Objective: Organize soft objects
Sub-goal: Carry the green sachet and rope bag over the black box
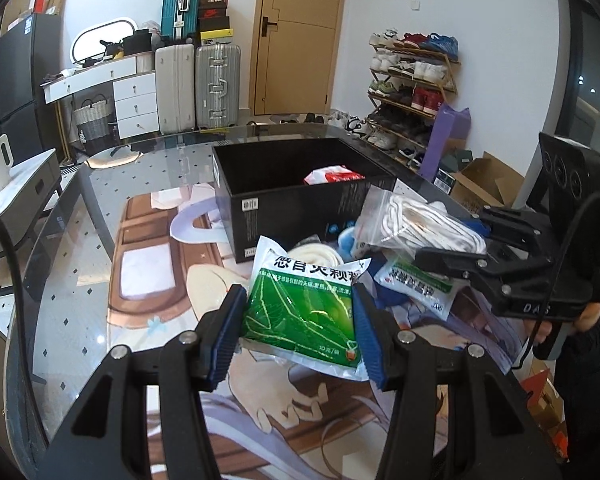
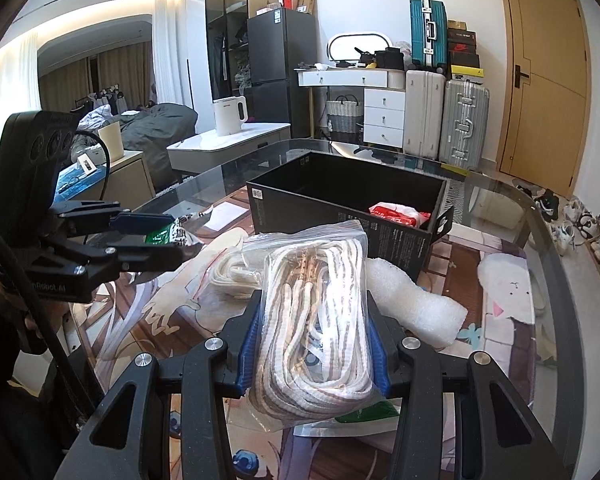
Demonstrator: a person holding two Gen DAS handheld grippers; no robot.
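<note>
My left gripper (image 1: 298, 326) is shut on a green medicine packet (image 1: 304, 304) and holds it above the table mat; it also shows in the right wrist view (image 2: 162, 236). My right gripper (image 2: 314, 344) is shut on a clear bag of white rope (image 2: 320, 312), held above the pile; the bag also shows in the left wrist view (image 1: 416, 220). An open black box (image 1: 296, 200) stands behind, with a red and white packet (image 2: 400, 214) inside. A second green and white packet (image 1: 416, 284) lies on the mat.
A white foam piece (image 2: 412, 300) and another bagged white rope (image 2: 236, 276) lie beside the box (image 2: 340, 204). The glass table (image 1: 80, 208) carries a printed mat (image 1: 160, 280). Suitcases, a dresser and a shoe rack (image 1: 412, 84) stand beyond.
</note>
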